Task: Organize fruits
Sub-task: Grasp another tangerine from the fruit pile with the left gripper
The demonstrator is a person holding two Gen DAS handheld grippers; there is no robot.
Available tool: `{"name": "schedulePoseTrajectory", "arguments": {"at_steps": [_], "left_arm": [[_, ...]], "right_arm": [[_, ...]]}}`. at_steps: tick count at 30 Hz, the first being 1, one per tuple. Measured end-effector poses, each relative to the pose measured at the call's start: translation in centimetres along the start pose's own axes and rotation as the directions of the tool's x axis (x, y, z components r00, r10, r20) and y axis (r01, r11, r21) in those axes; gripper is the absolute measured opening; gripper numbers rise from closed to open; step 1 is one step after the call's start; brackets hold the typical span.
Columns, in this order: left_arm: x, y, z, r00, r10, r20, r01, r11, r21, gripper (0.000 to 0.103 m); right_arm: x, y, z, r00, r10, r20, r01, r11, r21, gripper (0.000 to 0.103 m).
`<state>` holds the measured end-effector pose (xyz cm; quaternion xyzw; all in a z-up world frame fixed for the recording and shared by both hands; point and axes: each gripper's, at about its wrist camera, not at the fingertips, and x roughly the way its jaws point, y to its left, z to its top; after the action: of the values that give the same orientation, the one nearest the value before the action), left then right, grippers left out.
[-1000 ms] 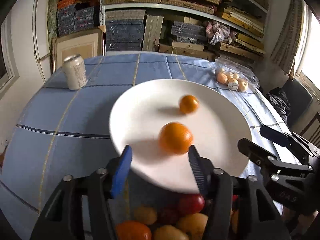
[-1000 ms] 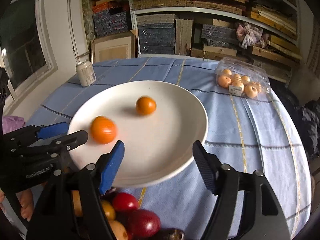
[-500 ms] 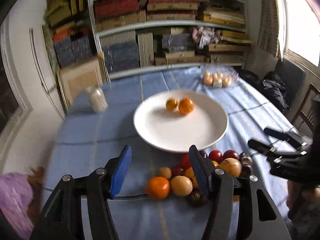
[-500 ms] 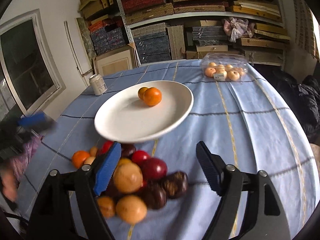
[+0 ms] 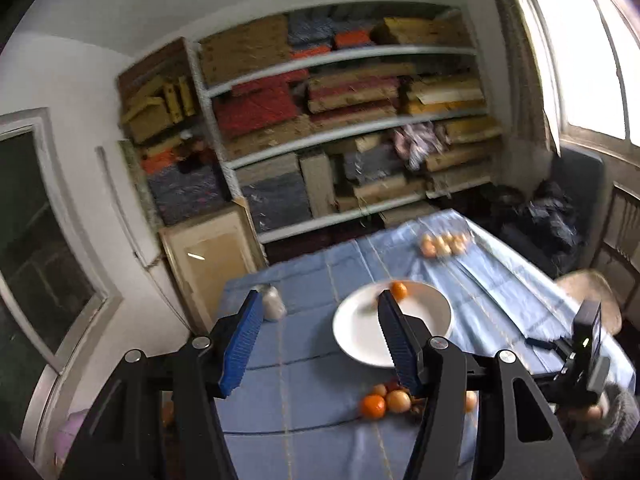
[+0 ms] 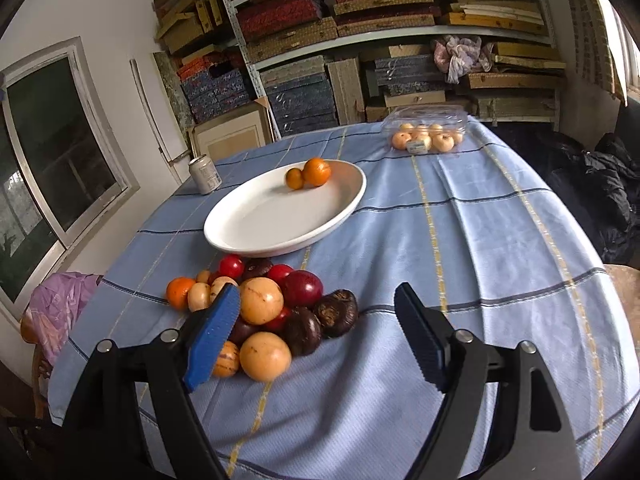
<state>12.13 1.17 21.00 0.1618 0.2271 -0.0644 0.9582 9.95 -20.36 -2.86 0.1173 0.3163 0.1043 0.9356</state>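
High above the blue checked tablecloth [image 5: 304, 364], the left gripper [image 5: 316, 336] tilts down, spread and empty. It has risen. Ahead, two orange fruits [image 6: 310, 174] now touch on the white oval plate [image 6: 260, 220]. The right gripper [image 6: 316, 336] has just been opening, empty, over the heap of mixed fruits [image 6: 264, 312].

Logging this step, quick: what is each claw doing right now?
Left claw: open, holding nothing.
Right claw: open, just been opening wider, nothing between its fingers.

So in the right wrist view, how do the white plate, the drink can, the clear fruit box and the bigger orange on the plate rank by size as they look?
1. white plate
2. clear fruit box, though it sits farther back
3. drink can
4. bigger orange, close to the can
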Motion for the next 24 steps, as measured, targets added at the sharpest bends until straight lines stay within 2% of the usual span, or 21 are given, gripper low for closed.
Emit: {"name": "schedulePoseTrajectory", "arguments": {"at_steps": [1,3,6,9,11,19,24], "left_arm": [[1.7,-1.3,-1.4,0.999,-0.003,-0.032,0.005,0.999,0.043,0.061],[5.1,-3.0,-4.1,0.995,-0.030,-0.096,0.035,0.998,0.056,0.061],[10.3,-4.0,-8.3,0.976,-0.098,-0.193,0.097,0.995,-0.013,0.061],[15.3,-4.5,-12.6,0.960,-0.104,-0.261,0.088,0.994,-0.071,0.061],[17.7,-5.2,-15.6,0.943,-0.115,-0.313,0.090,0.992,-0.093,0.061],[20.2,-4.6,-19.9,0.922,-0.200,-0.331,0.148,0.973,-0.175,0.061],[21.8,-4.2,-21.6,0.911,-0.234,-0.339,0.160,0.959,-0.234,0.061]], "right_arm": [[-0.2,-0.2,-0.2,1.000,-0.004,0.001,0.004,1.000,0.001,0.079],[-0.2,-0.7,-0.7,1.000,-0.012,-0.004,0.012,1.000,0.003,0.080],[0.1,-1.7,-1.4,1.000,-0.016,-0.024,0.016,1.000,0.018,0.080],[0.6,-2.6,-1.9,0.999,-0.016,-0.036,0.017,0.999,0.041,0.080],[1.0,-2.9,-2.2,0.999,-0.012,-0.038,0.013,0.999,0.048,0.080],[2.4,-3.6,-2.6,1.000,0.008,-0.008,-0.008,0.997,0.076,0.080],[3.3,-3.6,-2.9,0.999,0.026,-0.037,-0.023,0.996,0.081,0.080]]}}
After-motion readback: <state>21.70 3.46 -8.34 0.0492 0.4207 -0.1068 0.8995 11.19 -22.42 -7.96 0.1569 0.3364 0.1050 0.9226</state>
